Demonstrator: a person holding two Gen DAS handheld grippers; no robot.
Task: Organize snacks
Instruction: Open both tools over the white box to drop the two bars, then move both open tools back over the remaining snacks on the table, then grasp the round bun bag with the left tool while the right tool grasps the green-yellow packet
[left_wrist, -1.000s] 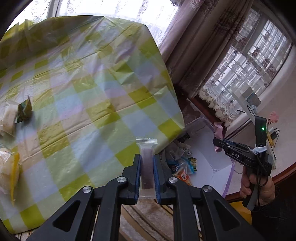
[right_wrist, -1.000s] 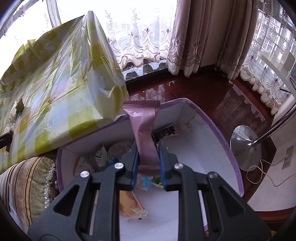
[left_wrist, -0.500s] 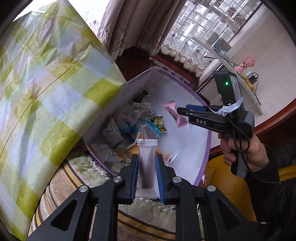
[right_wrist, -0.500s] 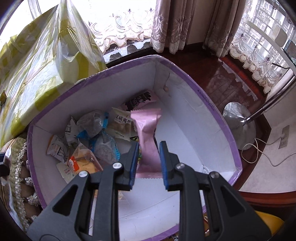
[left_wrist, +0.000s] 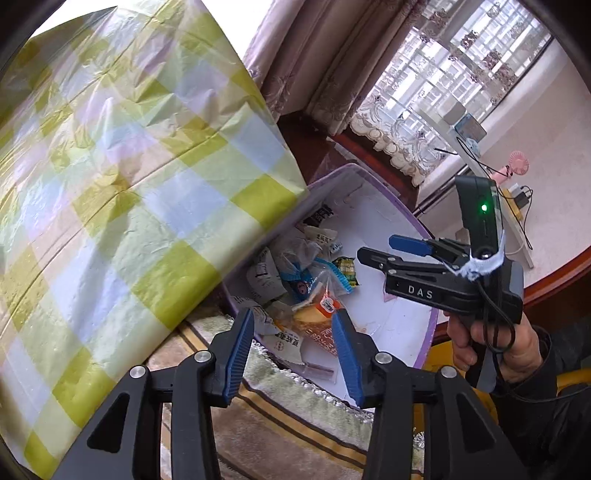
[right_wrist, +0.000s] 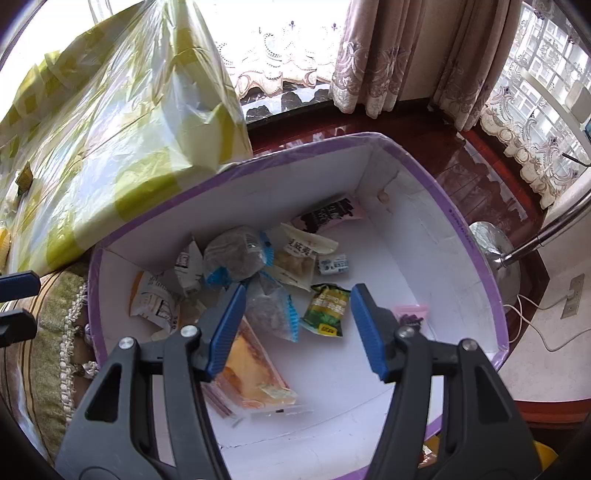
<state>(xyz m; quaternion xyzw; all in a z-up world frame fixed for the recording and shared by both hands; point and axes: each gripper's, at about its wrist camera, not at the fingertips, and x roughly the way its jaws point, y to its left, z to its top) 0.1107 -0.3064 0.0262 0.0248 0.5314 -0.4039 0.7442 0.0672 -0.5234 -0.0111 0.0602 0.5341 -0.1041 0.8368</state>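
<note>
A white box with a purple rim (right_wrist: 476, 251) (left_wrist: 369, 181) stands below the table edge and holds several snack packets. My left gripper (left_wrist: 293, 347) hangs over its near rim, jaws opening, with nothing between them. A clear packet with a brown bar (left_wrist: 317, 369) lies on the box floor just below it. My right gripper (right_wrist: 295, 317) (left_wrist: 384, 251) is above the box middle, jaws opening and empty. A pink packet (right_wrist: 410, 314) lies on the box floor by its right finger. A green packet (right_wrist: 327, 308) and an orange packet (right_wrist: 255, 373) lie under it.
A table under a yellow-green checked cloth (left_wrist: 129, 184) (right_wrist: 110, 129) overhangs the box on the left, with a small snack (right_wrist: 24, 177) on it. A striped cushion with fringe (left_wrist: 295, 417) borders the box. A lamp base (right_wrist: 495, 251) stands right of it. A person's hand (left_wrist: 491, 350) holds the right gripper.
Both grippers have opened. The clear brown-bar packet left the left gripper and the pink packet left the right one; both now lie in the box. Both hands sank slightly.
</note>
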